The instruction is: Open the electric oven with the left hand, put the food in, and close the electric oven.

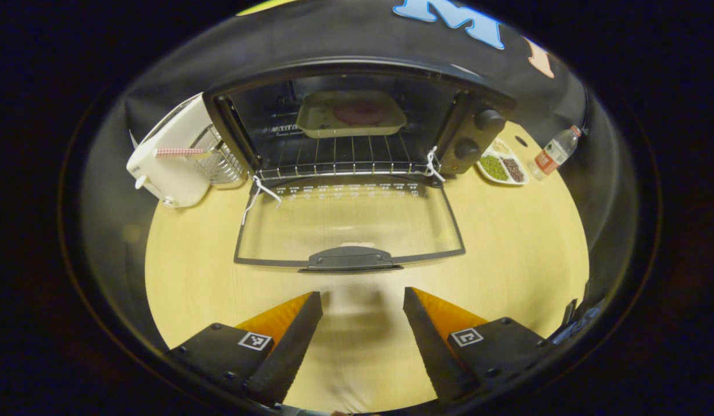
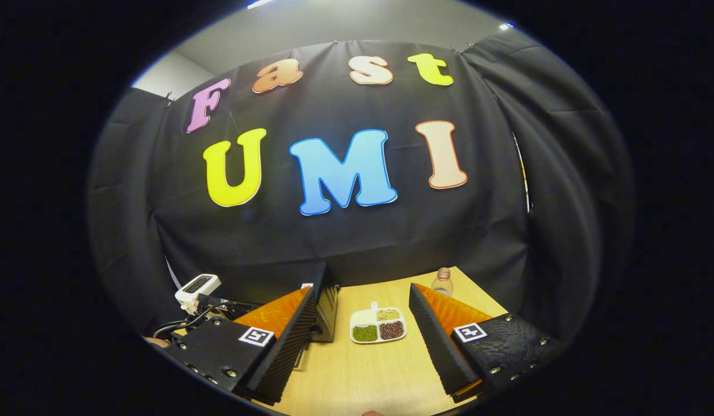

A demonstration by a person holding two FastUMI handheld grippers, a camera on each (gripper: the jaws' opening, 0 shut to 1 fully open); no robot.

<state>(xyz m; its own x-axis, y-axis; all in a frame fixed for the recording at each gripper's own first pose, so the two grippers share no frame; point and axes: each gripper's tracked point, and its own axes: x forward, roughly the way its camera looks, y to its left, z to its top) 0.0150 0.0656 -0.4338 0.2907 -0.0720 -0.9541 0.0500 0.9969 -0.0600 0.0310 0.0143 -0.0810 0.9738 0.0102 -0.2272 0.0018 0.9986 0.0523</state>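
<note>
Your oven [image 1: 357, 124] sits at the far side of the table [image 1: 507, 242], its glass door [image 1: 348, 222] dropped flat toward you. A tray [image 1: 351, 114] holding reddish food rests on the rack inside. Your left gripper [image 1: 363, 303] and right gripper [image 2: 365, 300] both hang spread and empty.

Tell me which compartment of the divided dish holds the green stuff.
On the divided dish, the lower-left compartment holds green; dark brown sits right of it, pale grains above.
</note>
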